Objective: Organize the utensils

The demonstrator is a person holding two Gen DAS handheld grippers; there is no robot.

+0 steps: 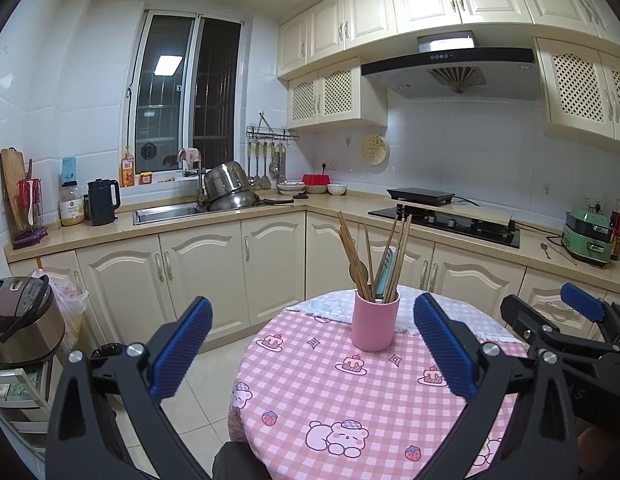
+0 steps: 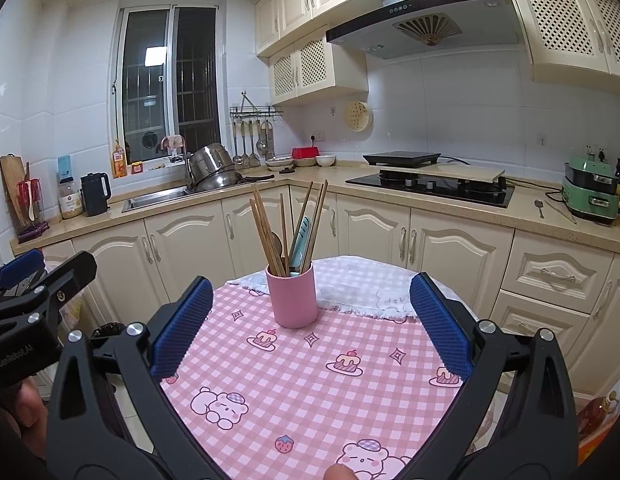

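On the left, the left gripper (image 1: 313, 346): jaws spread wide, blue pads (image 1: 182, 348) far apart, nothing held between them and nothing touched. Raised above the near part of the round table (image 1: 310, 400), with the pink cup (image 1: 374, 322) seen in the gap between the fingers, nearer to the right pad but well apart from both.

On the right, the right gripper (image 2: 311, 325): also wide open, blue pads (image 2: 439, 326) far from each other, gripping nothing, touching nothing. Cup (image 2: 292, 296) again between the fingers in this view, a little left of the middle, apart from both pads. Each gripper visible at the edge of the other camera – side by side over the table, not in contact.

Cup upright on the pink checked tablecloth (image 1: 349, 400), toward the far side of the table, just before a white cloth (image 2: 361, 284) laid at the far edge. Inside the cup – several wooden chopsticks (image 2: 266, 228) fanned out, some leaning left, some leaning right, plus a pale green utensil (image 2: 300, 246) and a rounded wooden piece, maybe a spoon (image 2: 276, 242), partly hidden behind the sticks. All standing in the cup, none on the cloth.

Further right, on the counter (image 2: 529, 216) beside the green cooker (image 2: 589, 188), a metal spoon (image 2: 539, 206) and a thin pair of sticks, lying flat.
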